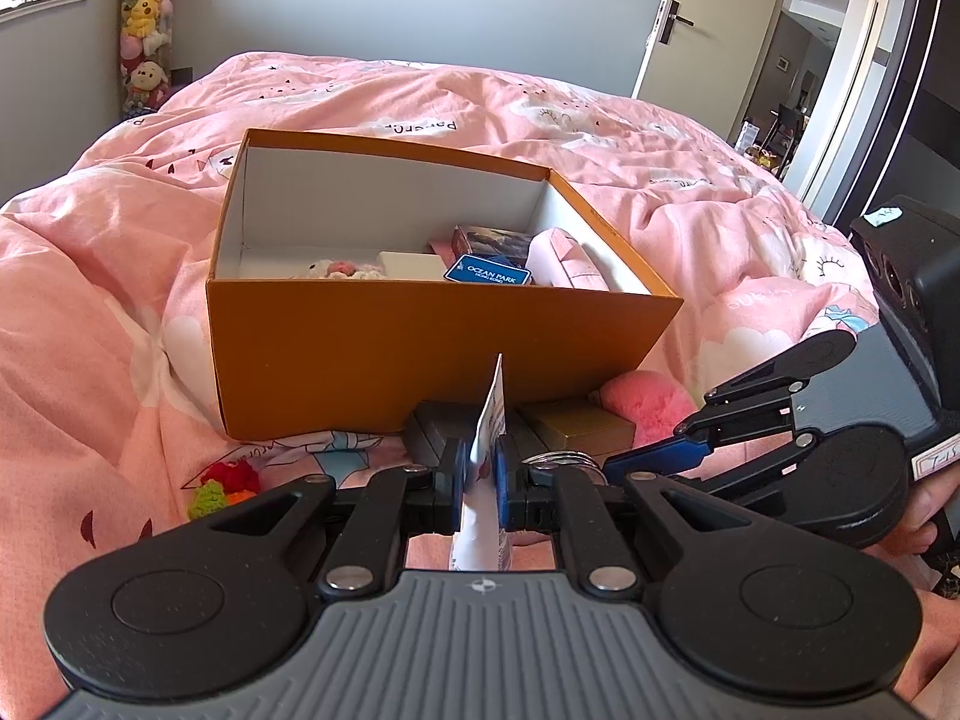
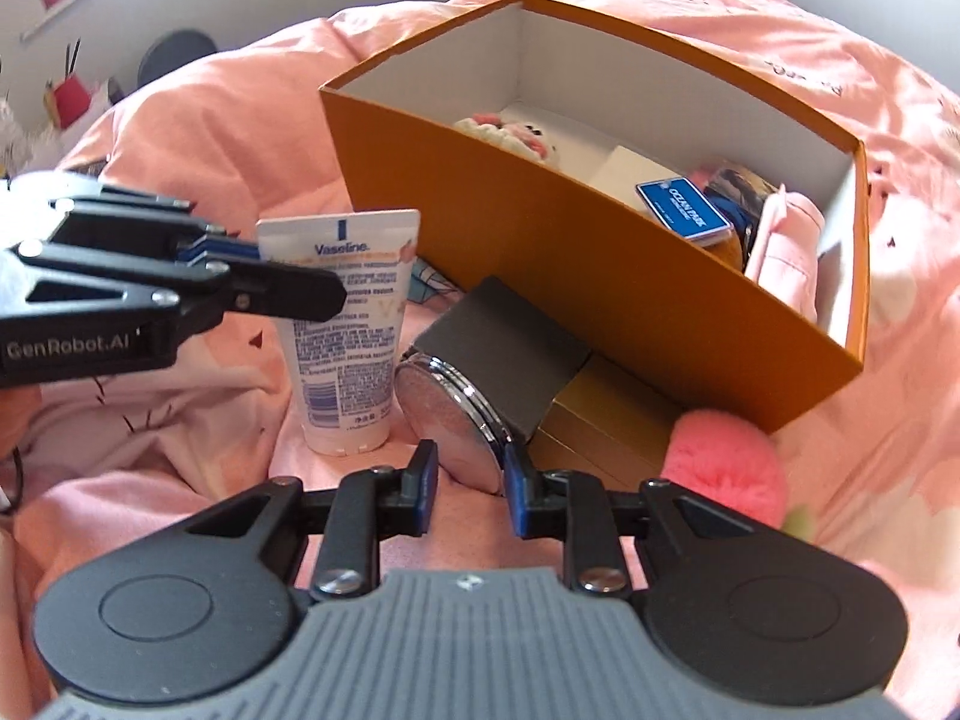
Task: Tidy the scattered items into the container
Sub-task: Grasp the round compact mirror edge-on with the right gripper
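Observation:
An open orange box [image 1: 384,348] [image 2: 540,228] lies on the pink bed. It holds a blue Ocean Park tag [image 1: 487,271] [image 2: 684,210], a pink pouch [image 1: 564,261] and other small items. My left gripper [image 1: 480,468] [image 2: 288,294] is shut on a white Vaseline tube [image 1: 489,438] [image 2: 348,324], held upright in front of the box. My right gripper [image 2: 470,489] [image 1: 648,462] is open around the edge of a round silver compact mirror [image 2: 447,420]. A dark grey box [image 2: 510,354], a gold box [image 2: 606,420] [image 1: 582,426] and a pink pompom [image 2: 726,456] [image 1: 648,405] lie by the orange box.
A red and green crochet piece [image 1: 222,486] lies on the quilt at the left. Plush toys [image 1: 144,24] hang in the far left corner. A door [image 1: 690,18] stands open at the far right.

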A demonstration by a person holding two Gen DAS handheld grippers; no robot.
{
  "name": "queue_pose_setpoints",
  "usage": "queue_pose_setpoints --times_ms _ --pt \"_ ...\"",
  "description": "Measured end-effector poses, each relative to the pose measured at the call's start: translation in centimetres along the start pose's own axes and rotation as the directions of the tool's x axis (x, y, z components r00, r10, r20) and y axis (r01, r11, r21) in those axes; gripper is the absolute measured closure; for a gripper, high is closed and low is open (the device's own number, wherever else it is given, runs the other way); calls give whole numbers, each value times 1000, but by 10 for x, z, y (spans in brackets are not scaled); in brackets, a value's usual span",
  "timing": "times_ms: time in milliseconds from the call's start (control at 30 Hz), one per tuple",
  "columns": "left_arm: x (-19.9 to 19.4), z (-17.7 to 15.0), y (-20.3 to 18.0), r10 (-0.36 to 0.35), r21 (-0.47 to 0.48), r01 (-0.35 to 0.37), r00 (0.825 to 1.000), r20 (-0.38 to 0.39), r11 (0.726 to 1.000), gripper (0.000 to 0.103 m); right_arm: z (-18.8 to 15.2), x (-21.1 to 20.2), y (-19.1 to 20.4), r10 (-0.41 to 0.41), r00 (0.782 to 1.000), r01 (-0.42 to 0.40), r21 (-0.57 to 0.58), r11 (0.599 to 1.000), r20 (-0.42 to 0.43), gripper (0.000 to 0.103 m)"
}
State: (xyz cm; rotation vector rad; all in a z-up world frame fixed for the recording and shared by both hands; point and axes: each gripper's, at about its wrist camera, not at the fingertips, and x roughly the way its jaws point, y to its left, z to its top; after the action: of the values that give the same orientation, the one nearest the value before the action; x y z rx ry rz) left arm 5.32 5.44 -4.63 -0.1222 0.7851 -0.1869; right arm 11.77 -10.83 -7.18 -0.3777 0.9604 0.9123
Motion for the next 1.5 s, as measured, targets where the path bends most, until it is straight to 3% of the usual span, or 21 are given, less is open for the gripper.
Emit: queue_pose_setpoints --times_ms 300,767,900,1233,1500 --pt "-4 -2 1 -10 -4 10 1000 0 1000 91 -7 -6 9 25 998 -31 -120 992 -50 83" --pt "-4 -7 -7 -30 33 30 1000 -1 999 92 -7 -2 7 28 999 -35 -168 985 -38 80" --pt "-2 -6 -7 -20 23 20 1000 -8 1000 91 -3 -1 5 -10 1000 4 -190 982 -28 80" --pt "0 -3 -3 -8 -14 8 1000 -28 1000 92 13 2 -8 10 999 -2 -225 974 34 61" --pt "5 5 -10 11 -11 -12 997 -79 1000 91 27 23 -8 38 997 -57 -335 941 -62 63"
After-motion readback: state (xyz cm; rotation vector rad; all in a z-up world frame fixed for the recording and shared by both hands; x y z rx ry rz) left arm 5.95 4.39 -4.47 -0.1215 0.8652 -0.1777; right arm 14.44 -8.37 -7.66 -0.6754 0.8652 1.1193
